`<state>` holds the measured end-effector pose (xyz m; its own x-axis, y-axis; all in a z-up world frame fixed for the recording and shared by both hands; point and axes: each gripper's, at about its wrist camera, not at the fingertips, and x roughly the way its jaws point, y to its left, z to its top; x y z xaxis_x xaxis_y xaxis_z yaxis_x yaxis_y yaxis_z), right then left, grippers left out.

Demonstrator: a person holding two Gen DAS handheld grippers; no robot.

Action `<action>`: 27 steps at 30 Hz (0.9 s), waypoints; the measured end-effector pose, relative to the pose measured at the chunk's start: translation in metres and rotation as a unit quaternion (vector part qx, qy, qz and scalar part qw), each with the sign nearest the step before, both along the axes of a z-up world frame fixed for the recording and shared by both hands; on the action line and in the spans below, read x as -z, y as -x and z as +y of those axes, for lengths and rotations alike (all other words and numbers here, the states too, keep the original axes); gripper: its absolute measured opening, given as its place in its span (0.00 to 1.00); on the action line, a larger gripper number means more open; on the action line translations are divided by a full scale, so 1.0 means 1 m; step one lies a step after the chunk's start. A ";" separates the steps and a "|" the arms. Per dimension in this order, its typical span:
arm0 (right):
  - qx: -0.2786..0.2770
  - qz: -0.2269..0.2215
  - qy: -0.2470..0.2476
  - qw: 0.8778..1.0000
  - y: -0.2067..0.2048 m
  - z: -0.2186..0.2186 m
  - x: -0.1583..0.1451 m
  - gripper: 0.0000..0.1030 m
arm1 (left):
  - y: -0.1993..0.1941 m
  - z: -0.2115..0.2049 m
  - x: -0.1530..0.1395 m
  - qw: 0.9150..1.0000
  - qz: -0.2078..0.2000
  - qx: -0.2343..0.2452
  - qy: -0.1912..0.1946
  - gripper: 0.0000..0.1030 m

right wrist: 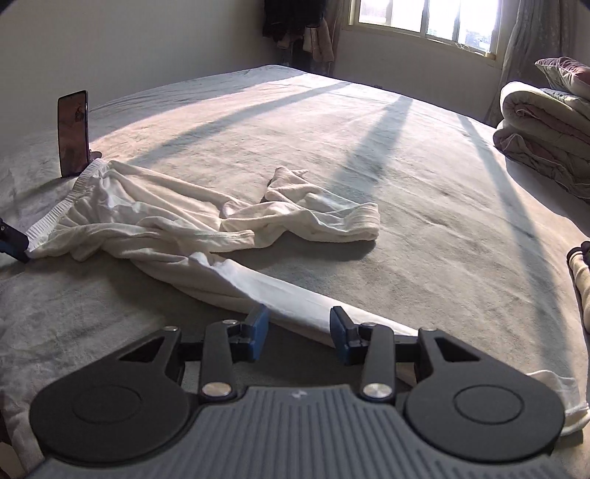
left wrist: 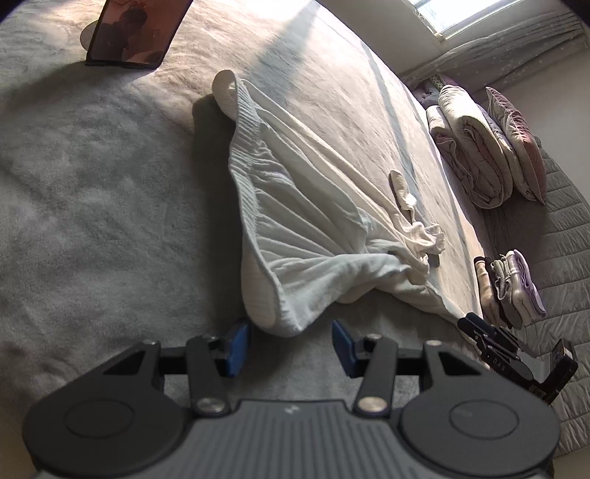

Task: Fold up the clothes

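Nearest the left wrist camera, the left gripper [left wrist: 291, 344] points down at the bed [left wrist: 92, 206] with its blue pads moderately apart. A corner of the ribbed waistband of the white trousers [left wrist: 295, 235] sits just at their tips, toward 12 o'clock. From here the pads do not look pressed on the cloth, so I judge the gripper empty and lined up to take that corner.

Nearest the right wrist camera, the right gripper [right wrist: 295, 331] is likewise partly open. One long trouser leg runs across between and just beyond its pads, from 10 o'clock to 4 o'clock, unpinched. Judging by this, each gripper is placed at one end of the garment so that it can be stretched flat before any fold.

The trousers are soft, napped cotton, much creased. The elastic waist gathers the cloth into fine pleats that fan out toward the legs. The second leg lies crumpled and doubled back on itself near the middle of the bed, at 12 o'clock from the right gripper, so it will need straightening.

The bed cover is a grey, short-pile plush, lit by slanting bars of sun. A phone [right wrist: 73, 133] stands upright just past the waistband at 10 o'clock in the right view. At 3 o'clock in the left view a small stack of folded clothes [left wrist: 510, 291] waits on a quilted grey mat, probably finished pieces. Farther, at 2 o'clock, lies a thick rolled duvet [left wrist: 472, 158] with a pillow [left wrist: 516, 140] leaning on it, below the window [right wrist: 424, 18].
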<state>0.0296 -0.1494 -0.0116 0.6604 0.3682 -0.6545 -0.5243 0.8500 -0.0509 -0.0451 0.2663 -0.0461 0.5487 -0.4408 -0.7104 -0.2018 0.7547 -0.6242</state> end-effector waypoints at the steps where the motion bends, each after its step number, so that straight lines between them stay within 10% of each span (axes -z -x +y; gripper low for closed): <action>1: -0.006 0.000 0.000 1.000 -0.001 0.007 0.001 0.41 | 0.000 0.000 0.001 1.000 0.002 -0.005 0.003 0.44; 8: -0.023 0.009 -0.029 0.999 -0.015 0.036 0.012 0.31 | 0.001 0.001 0.007 0.999 0.000 -0.023 -0.031 0.06; 13: -0.012 0.015 -0.043 0.999 -0.019 0.037 0.019 0.02 | 0.006 0.010 -0.001 0.998 -0.014 -0.031 -0.059 0.05; 27: -0.131 0.058 -0.044 0.989 0.045 0.032 0.000 0.01 | 0.029 0.052 -0.016 0.992 -0.042 -0.045 -0.106 0.04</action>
<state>-0.0155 -0.1174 -0.0115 0.4567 0.5762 -0.6778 -0.7252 0.6825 0.0915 -0.0745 0.3179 -0.0297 0.6401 -0.2327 -0.7322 -0.2278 0.8527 -0.4701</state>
